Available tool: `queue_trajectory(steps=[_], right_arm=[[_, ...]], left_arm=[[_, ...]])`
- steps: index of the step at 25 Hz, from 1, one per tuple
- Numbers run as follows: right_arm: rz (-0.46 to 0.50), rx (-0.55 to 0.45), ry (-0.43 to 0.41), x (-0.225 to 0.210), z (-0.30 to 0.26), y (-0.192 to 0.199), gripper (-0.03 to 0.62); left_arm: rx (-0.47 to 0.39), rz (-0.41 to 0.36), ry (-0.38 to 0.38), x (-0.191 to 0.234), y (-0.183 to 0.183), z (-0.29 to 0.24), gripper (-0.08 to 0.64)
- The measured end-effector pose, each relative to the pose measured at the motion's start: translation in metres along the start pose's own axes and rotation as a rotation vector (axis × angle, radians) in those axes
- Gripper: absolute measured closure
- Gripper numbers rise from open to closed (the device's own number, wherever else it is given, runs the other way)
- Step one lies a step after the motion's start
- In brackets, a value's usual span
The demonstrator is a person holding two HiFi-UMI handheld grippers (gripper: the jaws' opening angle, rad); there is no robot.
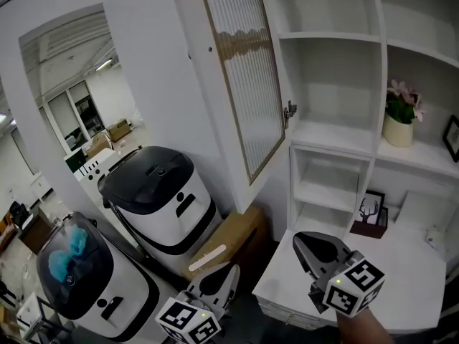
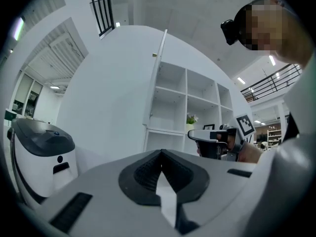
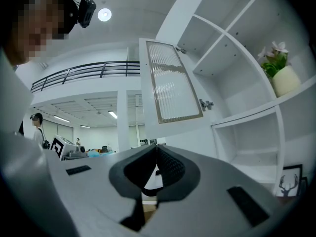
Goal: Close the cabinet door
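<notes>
The cabinet door, white-framed with a ribbed glass panel, stood swung wide open from the upper left compartment of the white shelving unit. Its hinge side was against the unit and its free edge pointed out into the room. From the right gripper view we saw its glass face nearly head-on, while the left gripper view showed it as little more than a thin edge.

We held both claws low and level beneath it. The left claw was pressed together, its pads meeting at the tip with nothing between them. The right claw was likewise pressed together and empty, and it sat over the near left corner of the white bench. Neither claw touched the door, and both were well apart from it. The right claw also showed from the side in the left gripper view.

On an open shelf to the right stood a potted plant with pale pink blooms. A small framed picture of a deer's head leaned at the back of the bench. Below the door, on the floor side, were two white-and-black machines, one behind the other. A cardboard box lay beside the farther machine, against the foot of the unit.
</notes>
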State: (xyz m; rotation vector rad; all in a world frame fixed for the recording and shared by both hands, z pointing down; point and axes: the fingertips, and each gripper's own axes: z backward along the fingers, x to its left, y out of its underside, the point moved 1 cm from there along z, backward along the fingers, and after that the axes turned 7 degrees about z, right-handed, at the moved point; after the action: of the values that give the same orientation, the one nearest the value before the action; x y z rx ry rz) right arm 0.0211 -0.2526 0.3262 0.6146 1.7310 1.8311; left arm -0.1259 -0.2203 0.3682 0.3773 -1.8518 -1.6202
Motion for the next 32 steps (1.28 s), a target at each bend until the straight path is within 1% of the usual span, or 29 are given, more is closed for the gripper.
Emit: queue_trajectory(steps=[5, 10, 17, 18, 19, 20, 24, 30, 32], right_arm=[[0.025, -0.016, 0.028, 0.014, -0.026, -0.010, 0.588], [0.046, -0.024, 0.069, 0.023, -0.048, -0.018, 0.586], [0.056, -0.024, 0.121, 0.028, -0.079, -0.020, 0.583], [0.057, -0.020, 0.128, 0.028, -0.083, -0.019, 0.572], [0.060, -0.017, 0.136, 0.029, -0.087, -0.019, 0.526], [0.063, -0.014, 0.143, 0.028, -0.091, -0.019, 0.517], [0.077, -0.011, 0.171, 0.027, -0.106, -0.020, 0.509], [0.113, -0.010, 0.209, 0.029, -0.118, -0.021, 0.471], [0.125, -0.011, 0.225, 0.029, -0.119, -0.022, 0.468]], left_arm=[[-0.036, -0.012, 0.040, 0.024, -0.018, 0.003, 0.555], [-0.048, -0.008, 0.071, 0.045, -0.027, 0.008, 0.555], [-0.034, 0.000, 0.126, 0.069, -0.030, 0.004, 0.555], [-0.030, 0.000, 0.134, 0.073, -0.030, 0.002, 0.555], [-0.026, 0.001, 0.142, 0.076, -0.030, 0.001, 0.555], [-0.024, 0.002, 0.149, 0.080, -0.030, 0.000, 0.555], [-0.013, 0.007, 0.179, 0.093, -0.031, -0.008, 0.555], [-0.001, 0.016, 0.224, 0.105, -0.030, -0.018, 0.555], [0.002, 0.022, 0.234, 0.110, -0.028, -0.021, 0.555]])
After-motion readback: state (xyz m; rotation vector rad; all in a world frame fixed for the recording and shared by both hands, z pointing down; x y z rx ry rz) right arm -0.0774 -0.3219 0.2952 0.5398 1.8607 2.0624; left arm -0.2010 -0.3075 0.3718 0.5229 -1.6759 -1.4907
